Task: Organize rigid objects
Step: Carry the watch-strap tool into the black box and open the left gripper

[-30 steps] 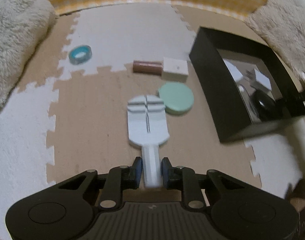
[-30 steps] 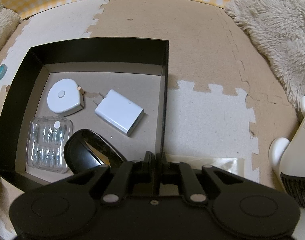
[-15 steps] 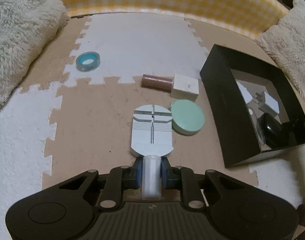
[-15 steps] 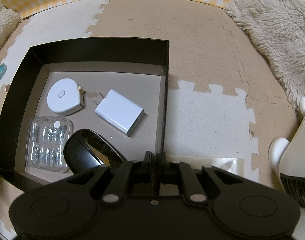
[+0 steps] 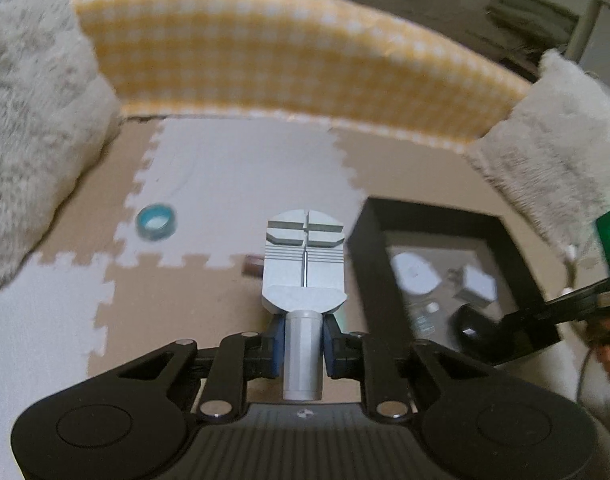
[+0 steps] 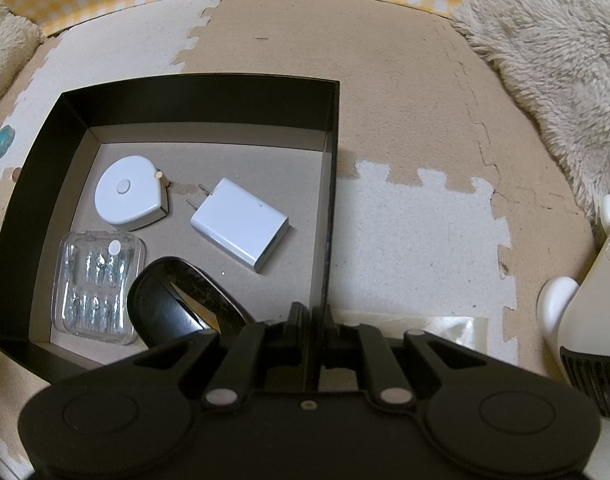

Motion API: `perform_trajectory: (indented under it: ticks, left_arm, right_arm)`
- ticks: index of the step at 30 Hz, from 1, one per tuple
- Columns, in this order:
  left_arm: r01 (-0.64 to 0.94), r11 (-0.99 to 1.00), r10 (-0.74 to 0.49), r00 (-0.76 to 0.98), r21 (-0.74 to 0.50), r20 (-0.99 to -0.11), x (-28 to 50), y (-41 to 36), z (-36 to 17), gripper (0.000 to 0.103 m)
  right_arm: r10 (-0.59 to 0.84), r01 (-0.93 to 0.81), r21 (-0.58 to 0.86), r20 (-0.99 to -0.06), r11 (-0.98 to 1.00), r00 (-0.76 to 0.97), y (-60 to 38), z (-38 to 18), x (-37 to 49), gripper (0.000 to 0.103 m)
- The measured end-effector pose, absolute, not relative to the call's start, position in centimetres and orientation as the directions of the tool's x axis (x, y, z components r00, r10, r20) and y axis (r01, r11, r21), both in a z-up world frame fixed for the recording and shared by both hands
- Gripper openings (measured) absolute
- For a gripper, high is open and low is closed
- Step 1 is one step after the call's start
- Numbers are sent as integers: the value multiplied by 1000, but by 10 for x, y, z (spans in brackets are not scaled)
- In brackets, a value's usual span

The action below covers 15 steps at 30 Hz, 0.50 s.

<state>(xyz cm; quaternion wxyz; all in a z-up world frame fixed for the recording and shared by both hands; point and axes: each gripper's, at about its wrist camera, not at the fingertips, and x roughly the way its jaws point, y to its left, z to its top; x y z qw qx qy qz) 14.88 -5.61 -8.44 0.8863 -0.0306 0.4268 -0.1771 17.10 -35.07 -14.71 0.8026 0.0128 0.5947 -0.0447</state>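
**Pale grey tool lifted in the left jaws, box wall pinched by the right**

While the left gripper (image 5: 303, 340) clamps its blue pads on the round handle of the pale grey slotted tool (image 5: 305, 264), the tool's flat, grooved head sticks straight out ahead of the jaws, clear of the foam mat (image 5: 177, 304) below. Ahead and to the left of those jaws a teal tape ring (image 5: 157, 222) lies on a white mat tile. Just behind the tool's head, on its left edge, the end of a brown cylinder (image 5: 253, 266) shows. To the right of the jaws sits the black box (image 5: 365, 264), open at the top.

The right gripper (image 6: 315, 326) has its jaws drawn narrow on the right wall of the black box (image 6: 332, 184), one finger inside and one outside. Inside the box, ahead and left of these jaws, lie a white charger (image 6: 241, 224) with its prongs pointing away, a white round tape measure (image 6: 131, 196) further left, a clear plastic case (image 6: 99, 288) near the left wall, and a black mouse (image 6: 181, 304) just left of the fingers. A clear film sheet (image 6: 425, 324) lies on the mat just right of the jaws.
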Motion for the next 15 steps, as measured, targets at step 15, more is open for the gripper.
perform_trajectory:
  ticks: [15]
  left_arm:
    - [515, 824, -513, 499, -237, -699, 137, -145, -78, 21]
  right_arm:
    - [-70, 81, -49, -955, 996, 287, -347, -147, 171, 11]
